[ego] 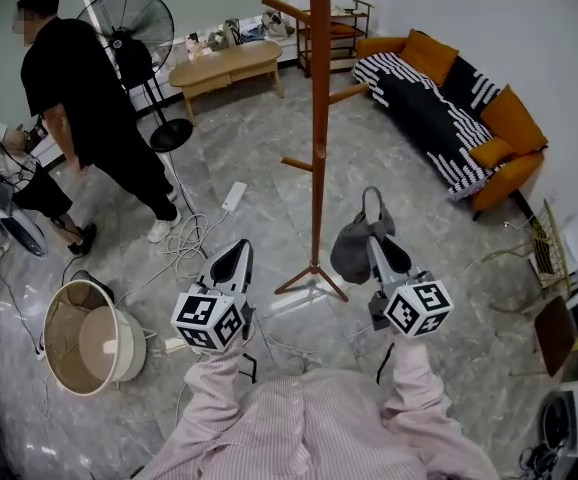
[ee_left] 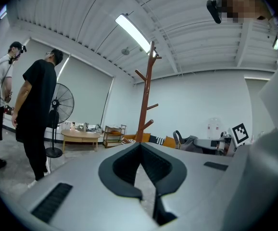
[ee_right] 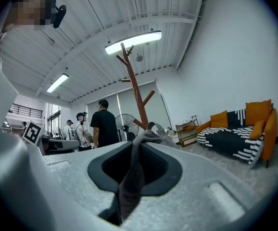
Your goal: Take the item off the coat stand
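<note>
Hanging pinched in the fingers of the right gripper (ego: pixel 377 244), the grey cloth bag (ego: pixel 352 250) sits just right of the coat stand (ego: pixel 318 118), seemingly clear of its pegs; the left gripper (ego: pixel 236 252), fingers together and empty, is farther off.

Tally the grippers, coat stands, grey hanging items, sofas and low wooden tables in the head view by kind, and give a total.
Grippers: 2 (left gripper, right gripper)
Coat stand: 1
Grey item: 1
Sofa: 1
Low wooden table: 1
Total: 6
</note>
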A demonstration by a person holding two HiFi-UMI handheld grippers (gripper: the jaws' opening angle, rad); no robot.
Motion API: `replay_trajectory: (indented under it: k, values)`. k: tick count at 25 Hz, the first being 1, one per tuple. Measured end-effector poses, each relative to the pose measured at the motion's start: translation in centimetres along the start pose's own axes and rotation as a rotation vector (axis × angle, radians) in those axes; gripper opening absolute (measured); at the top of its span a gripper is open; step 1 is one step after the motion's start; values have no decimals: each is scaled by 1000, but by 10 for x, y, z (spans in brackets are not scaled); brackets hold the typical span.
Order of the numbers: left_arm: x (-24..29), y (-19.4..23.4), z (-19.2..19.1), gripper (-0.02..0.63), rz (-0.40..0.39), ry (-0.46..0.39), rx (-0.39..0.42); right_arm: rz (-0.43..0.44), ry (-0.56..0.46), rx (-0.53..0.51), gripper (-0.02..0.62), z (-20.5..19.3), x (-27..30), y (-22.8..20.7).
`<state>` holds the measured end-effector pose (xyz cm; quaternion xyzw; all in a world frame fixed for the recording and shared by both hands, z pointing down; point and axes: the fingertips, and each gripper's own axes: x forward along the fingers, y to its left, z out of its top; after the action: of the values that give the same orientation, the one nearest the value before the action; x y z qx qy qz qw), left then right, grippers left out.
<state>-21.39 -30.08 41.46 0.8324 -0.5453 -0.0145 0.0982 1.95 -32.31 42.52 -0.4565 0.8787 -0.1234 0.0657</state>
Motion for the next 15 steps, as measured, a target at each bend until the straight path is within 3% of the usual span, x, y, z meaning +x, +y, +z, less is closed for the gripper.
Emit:
replay_trajectory:
  k: [15]
  values:
    - [12, -3, 3, 2, -9, 1, 0, 3, 0, -28, 48, 9, -1, -4]
